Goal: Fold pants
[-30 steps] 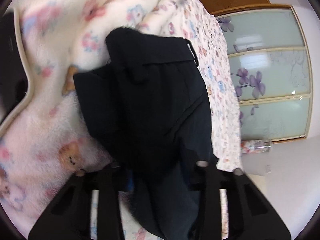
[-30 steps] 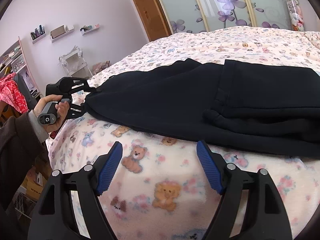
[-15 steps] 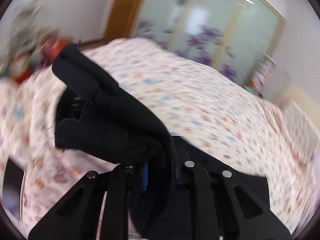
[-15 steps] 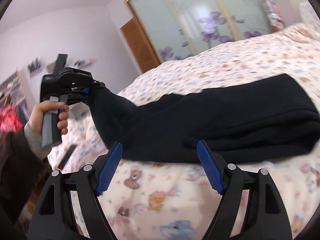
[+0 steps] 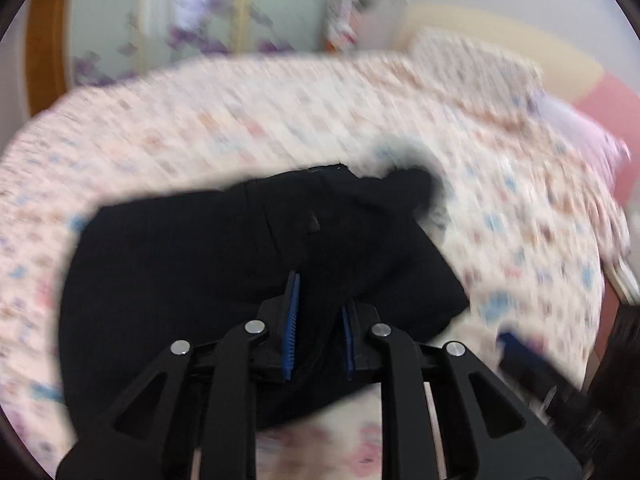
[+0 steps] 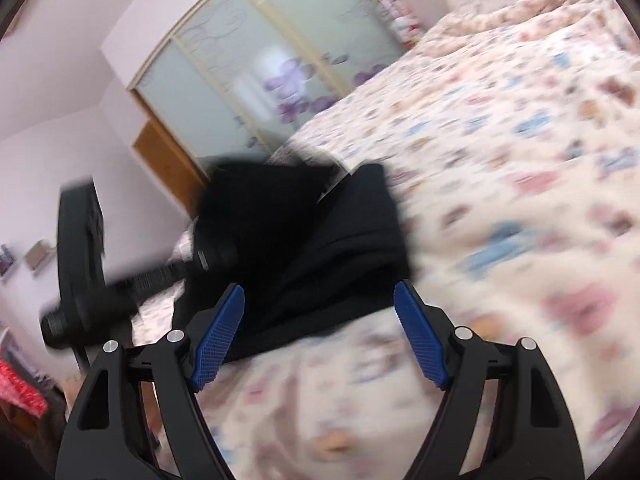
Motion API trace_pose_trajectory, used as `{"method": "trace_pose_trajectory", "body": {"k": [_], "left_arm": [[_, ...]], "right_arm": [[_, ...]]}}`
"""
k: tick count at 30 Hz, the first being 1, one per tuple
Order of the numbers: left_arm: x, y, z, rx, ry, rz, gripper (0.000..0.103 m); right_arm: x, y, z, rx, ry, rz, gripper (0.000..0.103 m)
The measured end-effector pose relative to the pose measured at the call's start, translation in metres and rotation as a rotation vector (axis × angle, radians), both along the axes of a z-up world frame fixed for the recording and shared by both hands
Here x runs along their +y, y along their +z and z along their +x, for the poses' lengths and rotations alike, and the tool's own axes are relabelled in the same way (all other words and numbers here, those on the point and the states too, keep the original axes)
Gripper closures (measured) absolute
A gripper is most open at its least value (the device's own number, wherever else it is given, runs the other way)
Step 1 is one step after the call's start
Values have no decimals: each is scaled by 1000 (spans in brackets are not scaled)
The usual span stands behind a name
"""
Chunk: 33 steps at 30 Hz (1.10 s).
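Black pants (image 5: 200, 272) bunched in a folded heap on the bed (image 5: 280, 128), over a bear-print blanket, both views smeared by motion blur. Left tongs (image 5: 318, 320) pressed nearly together, pinching a fold of the pants between blue pads (image 5: 291, 328). Right tongs (image 6: 320, 336) spread wide, gripping nothing, hovering just beside the near edge of the pants (image 6: 320, 248). Left tongs (image 6: 208, 258) also visible in the right view, at the heap's left side. Frosted wardrobe doors (image 6: 256, 64) with purple flowers beyond the bed.
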State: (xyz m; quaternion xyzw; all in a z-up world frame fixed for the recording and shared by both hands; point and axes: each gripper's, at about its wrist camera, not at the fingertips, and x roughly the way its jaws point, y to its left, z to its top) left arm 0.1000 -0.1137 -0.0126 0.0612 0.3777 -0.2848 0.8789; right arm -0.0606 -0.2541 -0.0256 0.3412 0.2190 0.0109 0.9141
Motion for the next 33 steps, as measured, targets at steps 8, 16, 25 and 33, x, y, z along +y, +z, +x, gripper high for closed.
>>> {"method": "trace_pose_trajectory", "body": {"k": [8, 16, 25, 33], "left_arm": [[2, -17, -22, -63, -1, 30, 59], [26, -4, -81, -251, 143, -65, 2], [47, -32, -73, -202, 368, 3, 2], [54, -37, -72, -192, 393, -22, 2]], "right_arm": [[-39, 20, 35, -25, 123, 208, 24], [-30, 35, 94, 197, 206, 265, 24], [-7, 22, 113, 327, 196, 180, 24], [-2, 12, 124, 304, 169, 55, 67]]}}
